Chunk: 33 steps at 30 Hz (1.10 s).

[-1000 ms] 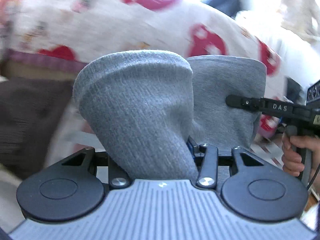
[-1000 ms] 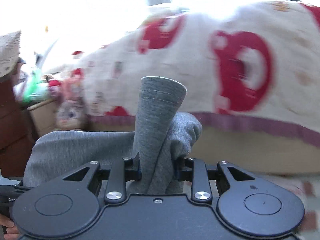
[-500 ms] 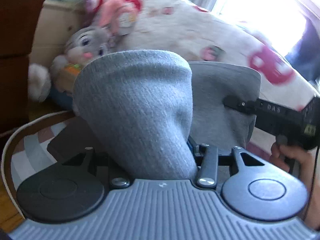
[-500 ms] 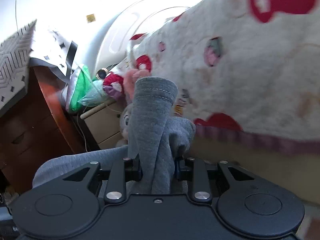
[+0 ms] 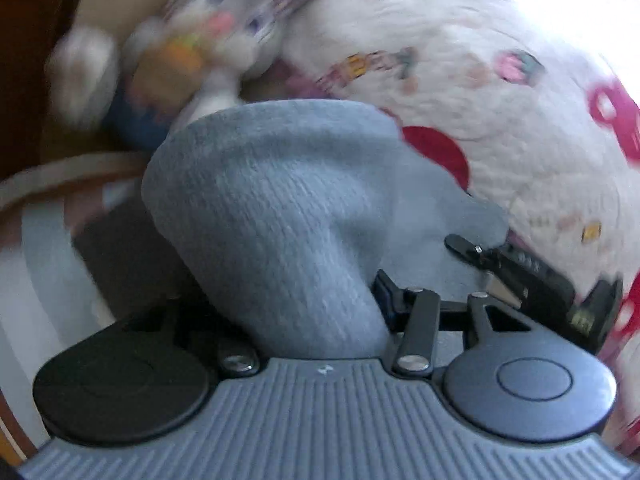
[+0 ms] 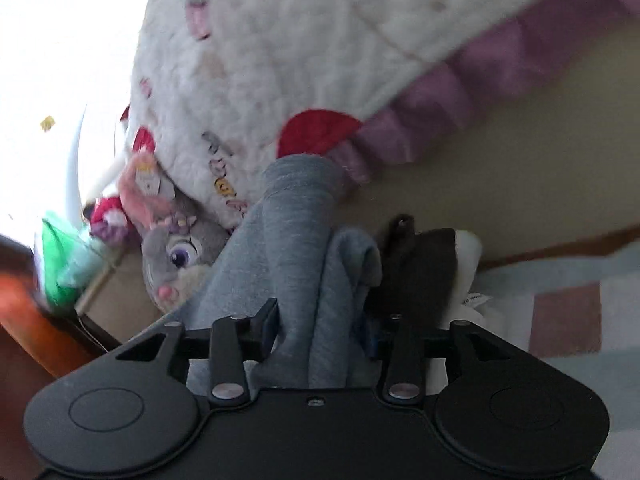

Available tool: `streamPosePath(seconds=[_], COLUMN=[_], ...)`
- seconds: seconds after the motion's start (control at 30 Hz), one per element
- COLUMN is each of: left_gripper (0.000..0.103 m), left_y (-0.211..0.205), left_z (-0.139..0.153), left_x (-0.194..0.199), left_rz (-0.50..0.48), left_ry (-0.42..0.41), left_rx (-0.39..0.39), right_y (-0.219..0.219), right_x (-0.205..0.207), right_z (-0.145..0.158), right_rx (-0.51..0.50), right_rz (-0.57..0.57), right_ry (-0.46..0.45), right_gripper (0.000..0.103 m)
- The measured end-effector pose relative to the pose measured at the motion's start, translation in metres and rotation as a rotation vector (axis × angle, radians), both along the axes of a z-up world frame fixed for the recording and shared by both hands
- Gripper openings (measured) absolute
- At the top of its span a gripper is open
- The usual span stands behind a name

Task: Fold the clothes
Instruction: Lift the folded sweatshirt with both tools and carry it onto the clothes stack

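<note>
Right wrist view: gray garment (image 6: 298, 248) bunched lengthwise, pointing forward between opening tongs (image 6: 320, 320).

One grey garment (image 5: 280, 232), two grippers, the left gripper (image 5: 316, 320) and the right gripper (image 6: 316, 320), one grey plush rabbit (image 6: 176, 256), one patterned quilt (image 6: 280, 80), and perhaps one dark garment (image 6: 416, 272).

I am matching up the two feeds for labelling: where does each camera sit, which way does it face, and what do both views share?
Left wrist: sits on the left gripper, looking along its fingers, which clamp soft grey knit clothing; the right gripper shows at right.
Right wrist: sits on the right gripper, facing the bed side and a patchwork rug; its jaws are opening, grey cloth between them.
Shared: the grey clothing, a grey plush rabbit, a white quilt with red patches.
</note>
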<state>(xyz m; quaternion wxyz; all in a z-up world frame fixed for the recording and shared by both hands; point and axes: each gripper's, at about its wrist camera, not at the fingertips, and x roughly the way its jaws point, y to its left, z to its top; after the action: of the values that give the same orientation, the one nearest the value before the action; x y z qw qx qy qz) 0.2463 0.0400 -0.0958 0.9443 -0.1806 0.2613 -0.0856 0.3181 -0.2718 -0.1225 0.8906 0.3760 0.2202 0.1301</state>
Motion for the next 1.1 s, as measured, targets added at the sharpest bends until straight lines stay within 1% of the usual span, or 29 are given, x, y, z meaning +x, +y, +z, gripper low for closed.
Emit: streamPosePath(seconds=[0.03, 0.07, 0.13, 0.17, 0.23, 0.27, 0.3, 0.33, 0.37, 0.4, 0.5, 0.53, 0.6, 0.63, 0.7, 0.73, 0.8, 0.83, 0.87, 0.93, 1.0, 1.03, 1.1], left_gripper=[0.043, 0.042, 0.042, 0.042, 0.044, 0.047, 0.054, 0.059, 0.067, 0.067, 0.067, 0.067, 0.062, 0.06, 0.044, 0.043, 0.032, 0.032, 0.031, 0.031, 0.031, 0.031, 0.031], left_y=[-0.008, -0.01, -0.009, -0.003, 0.01, 0.019, 0.029, 0.04, 0.047, 0.052, 0.051, 0.05, 0.049, 0.048, 0.044, 0.037, 0.03, 0.029, 0.028, 0.027, 0.026, 0.028, 0.039], left_z=[0.008, 0.015, 0.027, 0.026, 0.023, 0.013, -0.002, -0.019, -0.029, -0.03, -0.005, 0.005, 0.023, 0.033, 0.054, 0.064, 0.075, 0.077, 0.076, 0.073, 0.064, 0.058, 0.048], left_x=[-0.001, -0.003, -0.004, -0.001, 0.005, 0.013, 0.022, 0.03, 0.032, 0.029, 0.009, 0.001, -0.016, -0.027, -0.042, -0.041, -0.025, -0.012, 0.001, 0.025, 0.05, 0.06, 0.074], left_rz=[-0.009, -0.006, 0.008, 0.016, 0.031, 0.044, 0.069, 0.096, 0.109, 0.105, 0.077, 0.068, 0.079, 0.095, 0.112, 0.082, -0.028, -0.064, -0.079, -0.075, -0.108, -0.123, -0.095], left_ry=[-0.033, -0.055, -0.087, -0.068, -0.016, 0.059, 0.147, 0.237, 0.269, 0.253, 0.211, 0.195, 0.144, 0.099, -0.009, -0.026, -0.026, -0.013, 0.002, 0.0, 0.044, 0.072, 0.123], left_rx=[0.058, 0.072, 0.057, 0.021, -0.061, -0.137, -0.212, -0.286, -0.316, -0.313, -0.179, -0.137, -0.054, -0.008, 0.111, 0.196, 0.271, 0.27, 0.274, 0.323, 0.342, 0.327, 0.286], right_y=[0.002, 0.007, 0.017, 0.02, 0.024, 0.026, 0.026, 0.025, 0.022, 0.02, 0.012, 0.008, -0.001, -0.002, -0.004, -0.003, 0.003, 0.007, 0.012, 0.026, 0.041, 0.049, 0.062], right_x=[0.003, 0.006, 0.013, 0.017, 0.022, 0.03, 0.041, 0.056, 0.065, 0.066, 0.068, 0.066, 0.053, 0.042, 0.019, 0.004, -0.02, -0.028, -0.035, -0.048, -0.061, -0.066, -0.074], right_z=[0.005, 0.011, 0.03, 0.04, 0.06, 0.064, 0.06, 0.048, 0.034, 0.024, -0.007, -0.013, -0.009, -0.004, 0.006, 0.011, 0.02, 0.024, 0.028, 0.033, 0.037, 0.037, 0.032], right_rx=[-0.007, -0.018, -0.054, -0.057, -0.072, -0.094, -0.121, -0.148, -0.162, -0.162, -0.161, -0.142, -0.06, -0.057, -0.053, -0.058, -0.057, -0.056, -0.062, -0.078, -0.096, -0.101, -0.097], right_rz=[-0.005, -0.006, 0.015, 0.03, 0.058, 0.075, 0.1, 0.127, 0.142, 0.149, 0.17, 0.16, 0.081, 0.041, -0.027, -0.033, -0.008, 0.025, 0.065, 0.139, 0.211, 0.241, 0.279], right_ry=[0.003, -0.002, -0.06, -0.098, -0.165, -0.166, -0.141, -0.082, -0.031, -0.024, -0.002, 0.014, 0.067, 0.071, 0.068, 0.041, -0.022, -0.041, -0.057, -0.075, -0.085, -0.086, -0.075], right_gripper=[0.035, 0.034, 0.032, 0.032, 0.032, 0.034, 0.04, 0.044, 0.053, 0.06, 0.059, 0.06, 0.06, 0.061, 0.065, 0.065, 0.065, 0.065, 0.065, 0.065, 0.065, 0.065, 0.065])
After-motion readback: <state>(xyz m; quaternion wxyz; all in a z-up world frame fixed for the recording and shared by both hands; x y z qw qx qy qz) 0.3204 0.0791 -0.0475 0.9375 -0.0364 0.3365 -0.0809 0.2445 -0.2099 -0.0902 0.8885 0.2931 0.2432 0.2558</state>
